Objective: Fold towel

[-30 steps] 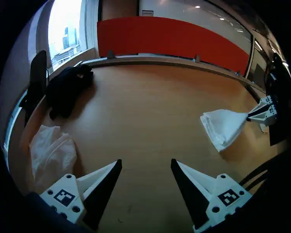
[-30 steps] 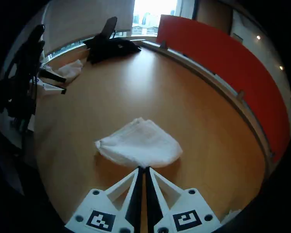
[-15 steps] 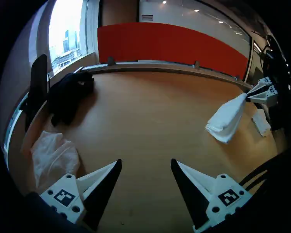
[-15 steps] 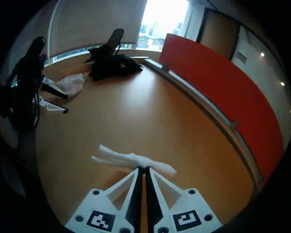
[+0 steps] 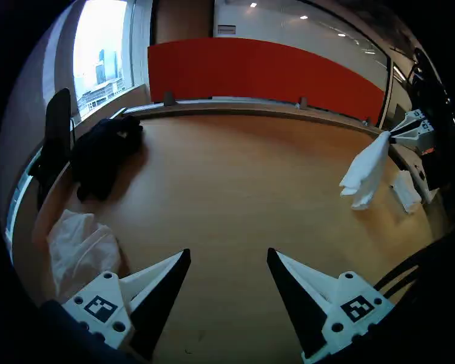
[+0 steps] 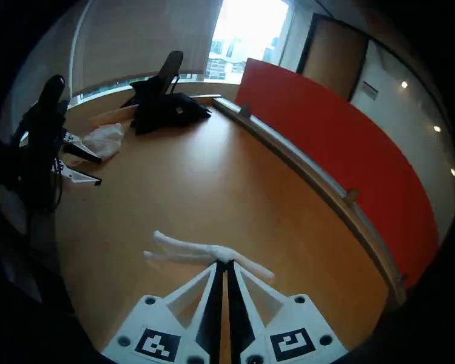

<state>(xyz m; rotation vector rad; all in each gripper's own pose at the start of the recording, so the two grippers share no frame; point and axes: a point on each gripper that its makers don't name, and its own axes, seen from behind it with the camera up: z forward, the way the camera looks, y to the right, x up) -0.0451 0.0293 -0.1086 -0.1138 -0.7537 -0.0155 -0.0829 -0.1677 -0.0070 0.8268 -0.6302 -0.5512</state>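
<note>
Fingers (image 6: 210,297) of right gripper (image 6: 226,265) pressed together on white towel (image 6: 194,250); left gripper (image 5: 227,255) fingers spread, nothing between them.
In the left gripper view the towel (image 5: 366,171) hung limp from that pinch, bunched, over the far right part of the wooden counter (image 5: 239,176). A smaller white cloth (image 5: 405,190) lay just beside it at the counter's edge. Well apart, on the left side, lay a black garment (image 5: 103,155) and a crumpled white bag (image 5: 82,242). A red partition (image 5: 264,70) ran behind the counter.
</note>
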